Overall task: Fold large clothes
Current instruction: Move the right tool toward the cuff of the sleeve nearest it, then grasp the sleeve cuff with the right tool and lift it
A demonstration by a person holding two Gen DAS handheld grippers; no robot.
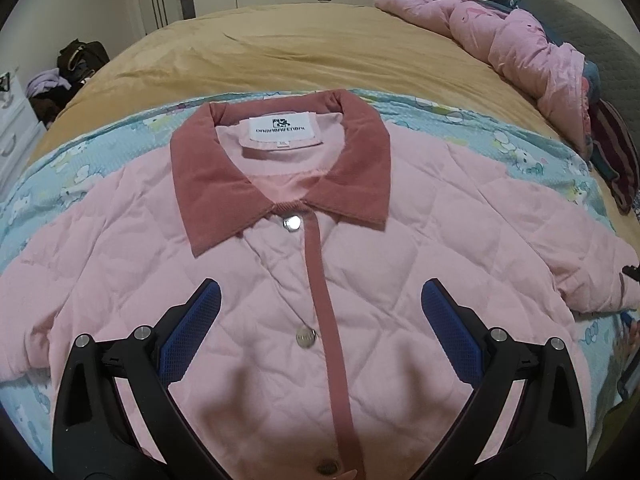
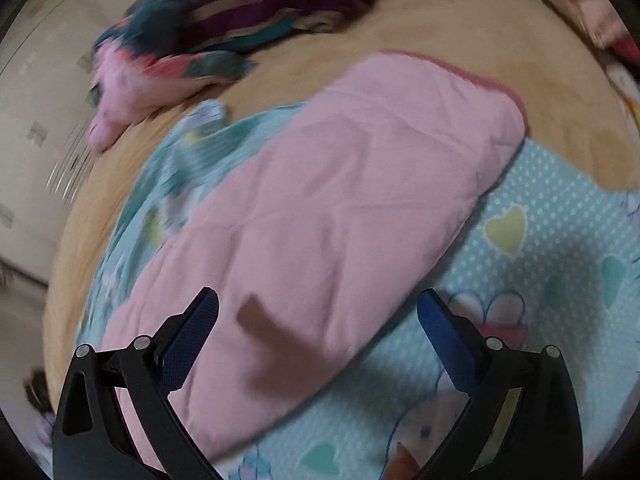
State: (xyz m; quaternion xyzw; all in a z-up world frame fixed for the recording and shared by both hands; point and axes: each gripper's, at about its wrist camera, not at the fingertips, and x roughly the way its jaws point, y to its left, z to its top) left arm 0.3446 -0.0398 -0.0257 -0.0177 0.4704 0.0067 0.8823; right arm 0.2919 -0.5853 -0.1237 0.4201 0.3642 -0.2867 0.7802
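Observation:
A pink quilted jacket [image 1: 280, 280] with a rose corduroy collar [image 1: 208, 184] lies face up and buttoned on a light blue cartoon-print blanket [image 1: 80, 152]. My left gripper [image 1: 320, 300] is open and empty, hovering over the jacket's chest, jaws either side of the button placket. In the right wrist view the jacket's sleeve [image 2: 340, 200] stretches out across the blanket [image 2: 540, 240]. My right gripper [image 2: 318, 308] is open and empty above the sleeve near its lower edge. That view is motion-blurred.
A tan bed cover [image 1: 300, 48] lies under the blanket. A crumpled pink quilt [image 1: 500, 32] and striped clothes [image 1: 616, 152] lie at the far right of the bed. Bags and clothes [image 1: 68, 72] sit by white drawers on the left.

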